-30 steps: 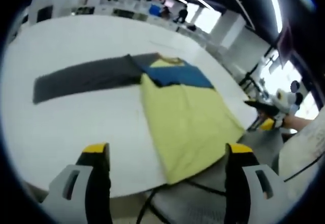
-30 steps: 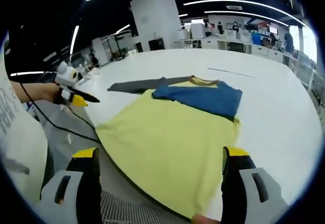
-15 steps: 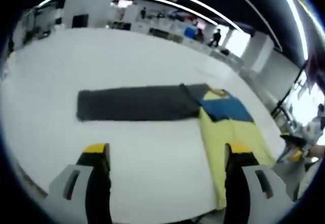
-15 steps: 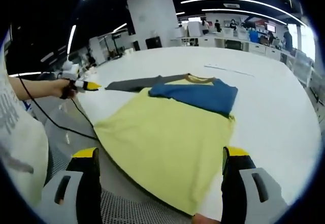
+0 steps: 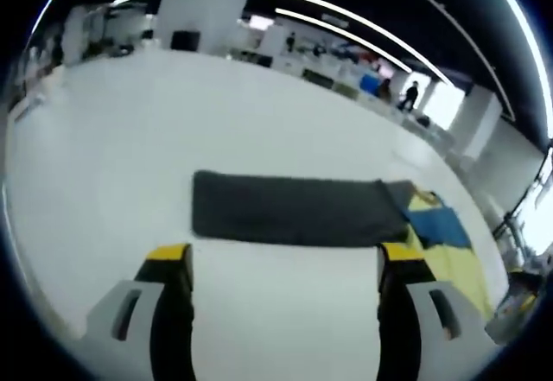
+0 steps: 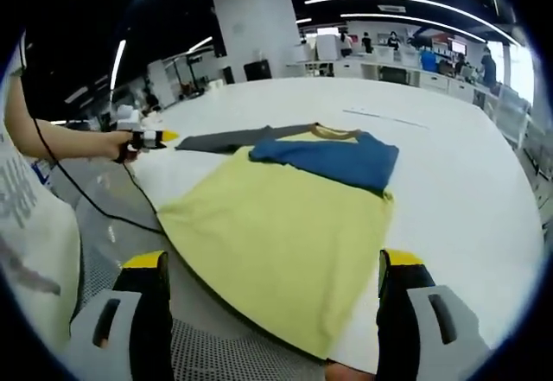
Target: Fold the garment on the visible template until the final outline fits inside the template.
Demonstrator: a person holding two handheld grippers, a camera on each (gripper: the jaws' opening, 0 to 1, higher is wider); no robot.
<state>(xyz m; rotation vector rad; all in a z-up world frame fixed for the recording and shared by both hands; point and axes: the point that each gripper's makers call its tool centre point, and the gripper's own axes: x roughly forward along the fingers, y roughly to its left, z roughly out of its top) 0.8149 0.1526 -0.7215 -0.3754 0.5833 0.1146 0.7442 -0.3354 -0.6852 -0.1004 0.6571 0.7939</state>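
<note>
Yellow garment (image 6: 276, 225) before right hand-held gripper (image 6: 272, 312).

Big white table (image 5: 104, 165) with a thin dark line (image 6: 384, 118) marked across its far side. White square pillar (image 6: 259, 27) standing behind it, long ceiling light strips (image 5: 346, 31) overhead. Rows of desks (image 6: 406, 74) way back, with a few people (image 5: 408, 98) standing around there. Black cable (image 6: 95, 204) trailing off the near edge over a perforated floor (image 6: 216, 355).

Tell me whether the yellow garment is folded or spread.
Partly folded: the blue sleeve lies turned in over the yellow garment, whose body lies spread flat on the white table, lower hem over the edge.
</note>
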